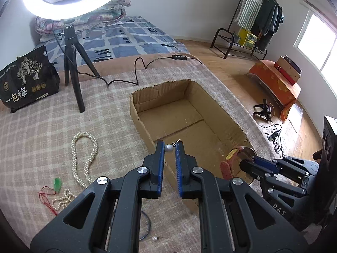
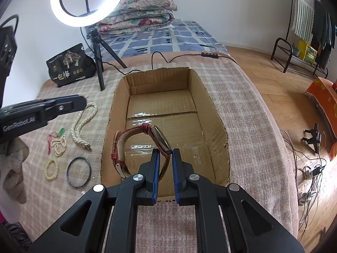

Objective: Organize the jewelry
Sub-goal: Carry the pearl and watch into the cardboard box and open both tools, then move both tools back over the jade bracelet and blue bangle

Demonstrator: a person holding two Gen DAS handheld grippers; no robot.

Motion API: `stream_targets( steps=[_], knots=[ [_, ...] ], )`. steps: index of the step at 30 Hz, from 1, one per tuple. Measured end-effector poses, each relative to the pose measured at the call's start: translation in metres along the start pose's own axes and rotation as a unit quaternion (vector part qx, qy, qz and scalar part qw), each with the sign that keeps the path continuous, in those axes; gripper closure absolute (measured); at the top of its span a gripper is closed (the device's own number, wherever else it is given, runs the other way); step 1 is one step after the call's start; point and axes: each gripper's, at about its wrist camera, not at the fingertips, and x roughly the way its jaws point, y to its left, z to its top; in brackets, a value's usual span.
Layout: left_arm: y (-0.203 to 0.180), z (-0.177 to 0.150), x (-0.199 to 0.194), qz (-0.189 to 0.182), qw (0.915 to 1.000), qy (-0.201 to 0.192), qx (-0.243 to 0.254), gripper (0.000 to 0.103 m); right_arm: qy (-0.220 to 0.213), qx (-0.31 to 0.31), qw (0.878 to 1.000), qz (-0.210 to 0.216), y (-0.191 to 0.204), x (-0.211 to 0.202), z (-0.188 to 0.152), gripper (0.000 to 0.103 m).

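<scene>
Box: the open cardboard box (image 2: 166,113) lies straight ahead of both your tongs on the checked blanket (image 2: 242,109), its long axis running away from you, its floor bare
Right tongs: your right tongs (image 2: 165,150) are clenched on the strap of the red-strapped wristwatch (image 2: 155,137) just below its case; the watch hangs over the near half of the box, inside the rim line, so the drop is directly below
Watch axis: case tilted up and away, the loose strap end curling back to the left of the tongs
Left tongs: your left tongs (image 1: 169,147) are pinched on a pearl earring (image 1: 168,148), the pearl at the tips and its metal post poking out to the right
Earring position: over the near left wall of the box, right at the rim, so judge it a short nudge forward and right to be clear inside
Nearer hand: the right hand is already over the box floor; the left is at the edge
Left behind: pearl necklace (image 2: 84,124), small bead strand with the green pendant (image 2: 61,131), bead bracelet (image 2: 51,168) and dark bangle (image 2: 79,172) lie on the blanket left of the box, nearer your left hand
Risk: a light earring released at the rim may bounce outside
</scene>
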Motion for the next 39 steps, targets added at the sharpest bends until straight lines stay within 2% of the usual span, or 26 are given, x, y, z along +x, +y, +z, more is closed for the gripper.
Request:
stream_targets(
  steps=[10,21,25,26,27,28,29,31,36,39],
  knots=[
    [-0.011,0.018,0.036,0.004,1.0000,0.009,0.000,0.094,0.006,0.002,1.000,-0.010,-0.008,0.003,-0.002,0.093],
    [-0.019,0.020,0.040,0.014,0.9998,0.008,0.006,0.094,0.004,-0.001,1.000,-0.011,-0.012,0.000,-0.004,0.093],
    [-0.022,0.022,0.035,0.021,0.9997,0.000,0.015,0.094,0.000,-0.008,1.000,-0.011,-0.010,-0.003,-0.005,0.089],
    [-0.023,0.022,0.034,0.023,0.9996,-0.001,0.018,0.089,-0.002,-0.010,1.000,-0.011,-0.009,-0.003,-0.005,0.088],
    [-0.024,0.022,0.032,0.025,0.9995,-0.004,0.021,0.076,-0.004,-0.011,1.000,-0.013,-0.008,-0.005,-0.004,0.088],
    [-0.024,0.022,0.030,0.027,0.9994,-0.007,0.023,0.070,-0.006,-0.011,1.000,-0.017,-0.008,-0.006,-0.004,0.084],
    [-0.025,0.022,0.028,0.028,0.9993,-0.011,0.024,0.063,-0.010,-0.011,1.000,-0.021,-0.008,-0.008,-0.004,0.074],
    [-0.026,0.022,0.026,0.030,0.9991,-0.014,0.028,0.063,-0.017,-0.010,1.000,-0.024,-0.008,-0.010,-0.003,0.062],
    [-0.025,0.023,0.020,0.036,0.9987,-0.022,0.029,0.062,-0.018,-0.011,0.999,-0.026,-0.010,-0.011,-0.002,0.061],
    [-0.025,0.023,0.015,0.039,0.9985,-0.026,0.029,0.055,-0.023,-0.012,0.999,-0.032,-0.010,-0.013,-0.002,0.052]
  ],
)
